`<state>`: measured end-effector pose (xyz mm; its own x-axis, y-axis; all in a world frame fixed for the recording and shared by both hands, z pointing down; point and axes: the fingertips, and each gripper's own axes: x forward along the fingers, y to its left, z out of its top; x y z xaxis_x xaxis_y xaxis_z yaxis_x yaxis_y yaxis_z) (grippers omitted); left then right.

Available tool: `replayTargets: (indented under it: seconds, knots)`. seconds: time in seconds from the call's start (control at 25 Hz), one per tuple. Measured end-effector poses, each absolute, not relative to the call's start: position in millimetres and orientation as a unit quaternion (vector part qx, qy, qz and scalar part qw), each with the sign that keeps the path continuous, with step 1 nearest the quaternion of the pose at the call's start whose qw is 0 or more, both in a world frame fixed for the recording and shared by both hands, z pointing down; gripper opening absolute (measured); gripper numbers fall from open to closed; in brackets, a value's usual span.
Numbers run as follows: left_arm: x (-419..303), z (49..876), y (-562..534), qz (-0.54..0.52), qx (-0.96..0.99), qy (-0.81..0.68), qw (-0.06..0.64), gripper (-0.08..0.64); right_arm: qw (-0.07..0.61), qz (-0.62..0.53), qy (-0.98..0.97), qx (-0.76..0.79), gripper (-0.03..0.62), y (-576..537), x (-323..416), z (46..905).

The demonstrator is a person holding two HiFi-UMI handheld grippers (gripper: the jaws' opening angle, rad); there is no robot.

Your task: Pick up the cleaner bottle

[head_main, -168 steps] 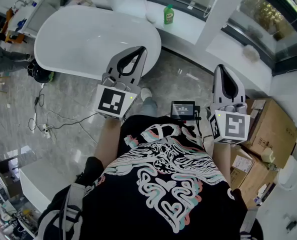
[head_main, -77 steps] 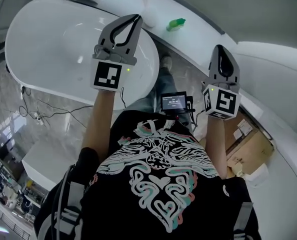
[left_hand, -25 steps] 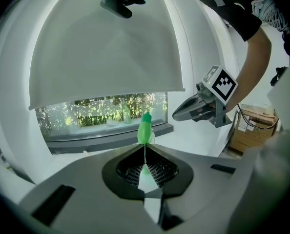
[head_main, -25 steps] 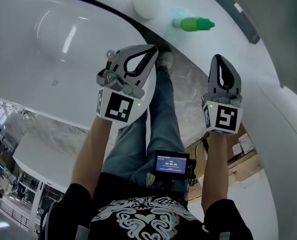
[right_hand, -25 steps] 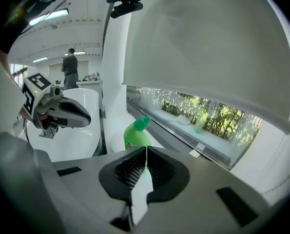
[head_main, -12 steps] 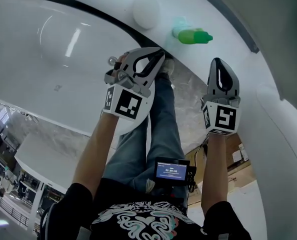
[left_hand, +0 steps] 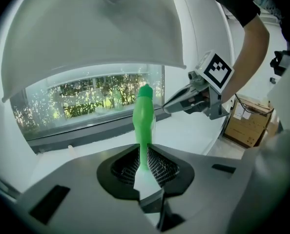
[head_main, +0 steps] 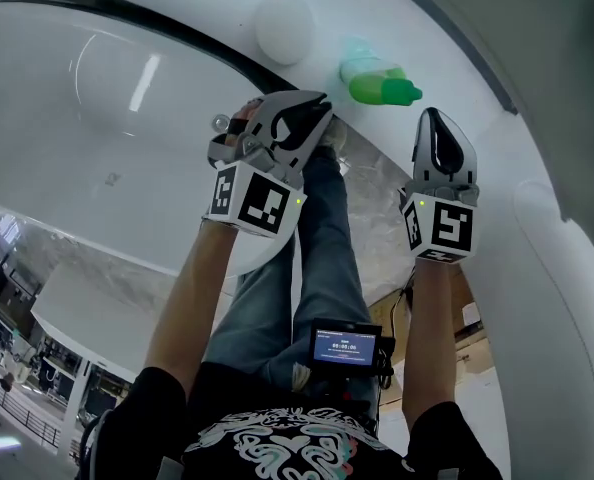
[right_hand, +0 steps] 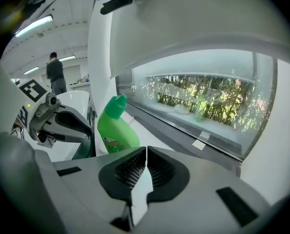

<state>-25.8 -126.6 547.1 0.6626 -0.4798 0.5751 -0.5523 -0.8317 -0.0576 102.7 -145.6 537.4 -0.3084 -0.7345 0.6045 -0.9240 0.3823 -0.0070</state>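
Edges and room:
- White surface (head_main: 455, 73) curves along the far side, bounded behind by a grey window frame
- Cleaner bottle (head_main: 377, 81) stands upright on it, apart from both claws, with bare surface to its right
- A white ball-shaped object (head_main: 283, 26) sits just left of the bottle, with a small gap between them
- The bathtub (head_main: 87, 138) rim crowds the left; only a narrow strip of marble floor (head_main: 372, 218) separates tub from surface, and the person's legs fill that strip

Claws:
- Left claw (head_main: 323, 97) hovers with its tips close to the near edge of the surface, clenched to a thin slit with nothing gripped
- Right claw (head_main: 429, 112) is over the floor strip on the near right of the bottle, also clenched and empty
- The bottle lies beyond and between the two

View differences:
- The left gripper view lines the bottle up dead ahead through the slit, edge-on and slim; it also catches a cardboard box (left_hand: 247, 126) on the far right
- The right gripper view shows the bottle's broad face with a printed label, off to the left of the slit, plus a window (right_hand: 208, 91) with greenery and a person (right_hand: 54, 72) far back
- Only the head view shows a small lit screen (head_main: 345, 346) at the person's waist

Materials:
- Bottle is glossy green plastic, flat-bodied, with a tapered neck
- Claw pads are black and finely gridded
- Tub and surface are smooth glossy white; the floor is veined grey stone
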Motion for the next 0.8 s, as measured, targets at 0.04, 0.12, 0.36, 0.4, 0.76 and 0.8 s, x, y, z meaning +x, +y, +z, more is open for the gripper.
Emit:
replayTargets:
  seconds: [0.04, 0.12, 0.36, 0.4, 0.76, 0.8]
  knots:
    - [-23.7, 550.7, -127.6, 0.303, 0.910, -0.278, 0.057, 0.037, 0.263, 0.181, -0.788, 0.526, 0.029, -149.3, 102.1, 540.2]
    - [-20.4, 557.1, -131.2, 0.308, 0.910, -0.271, 0.060, 0.057, 0.261, 0.185, -0.788, 0.526, 0.029, -157.2, 99.8, 545.5]
    - [-7.8, 574.0, -144.7, 0.322, 0.911, -0.251, 0.067, 0.158, 0.253, 0.197, -0.785, 0.531, 0.029, -177.6, 102.1, 559.1]
    - [-6.4, 577.6, -146.7, 0.324, 0.911, -0.246, 0.066, 0.174, 0.252, 0.199, -0.784, 0.532, 0.029, -180.4, 102.5, 562.5]
    - [13.9, 593.6, -156.2, 0.342, 0.915, -0.208, 0.051, 0.238, 0.195, 0.230, -0.807, 0.508, 0.029, -199.8, 100.4, 567.0]
    - [15.8, 595.1, -157.0, 0.343, 0.915, -0.206, 0.050, 0.239, 0.198, 0.230, -0.807, 0.507, 0.029, -200.4, 100.5, 569.1]
